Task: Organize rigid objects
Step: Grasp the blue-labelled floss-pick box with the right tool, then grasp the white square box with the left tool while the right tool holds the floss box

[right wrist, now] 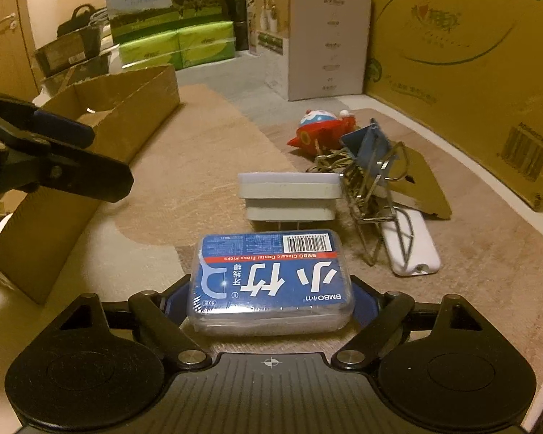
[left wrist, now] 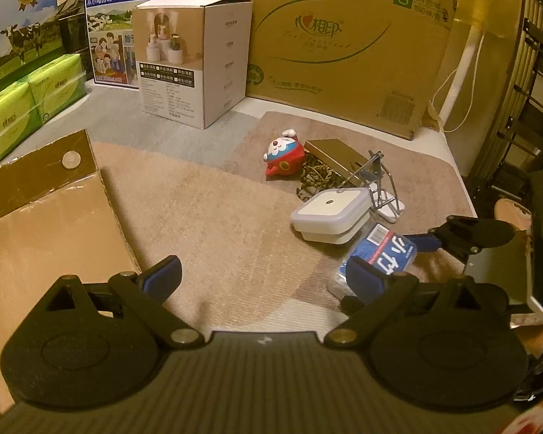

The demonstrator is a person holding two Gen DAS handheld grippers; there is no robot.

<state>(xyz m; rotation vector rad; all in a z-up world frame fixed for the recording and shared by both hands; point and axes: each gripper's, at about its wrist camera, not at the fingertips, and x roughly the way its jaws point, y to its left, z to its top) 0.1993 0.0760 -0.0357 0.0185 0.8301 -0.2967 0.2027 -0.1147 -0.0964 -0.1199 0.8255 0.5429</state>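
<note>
A blue floss-pick box (right wrist: 271, 282) lies flat on the beige mat (right wrist: 206, 166), between the fingers of my right gripper (right wrist: 269, 298). The blue pads sit against its two short sides, so the gripper is shut on it. Past it lie a white square plug-in device (right wrist: 289, 195), a large metal binder clip (right wrist: 371, 166), a flat white piece (right wrist: 412, 249) and a red and white toy figure (right wrist: 322, 126). My left gripper (left wrist: 262, 267) hovers open and empty over the mat, left of the floss-pick box (left wrist: 383, 249). One of its fingers (right wrist: 65, 128) shows at the left edge of the right wrist view.
An open, shallow cardboard box (right wrist: 126, 108) stands at the left on the mat, also seen as the cardboard box (left wrist: 36, 217). A big brown carton (left wrist: 344, 54), a white product box (left wrist: 199, 61) and green tissue packs (left wrist: 29, 101) line the back. A thin brown card (left wrist: 335, 155) lies under the clip.
</note>
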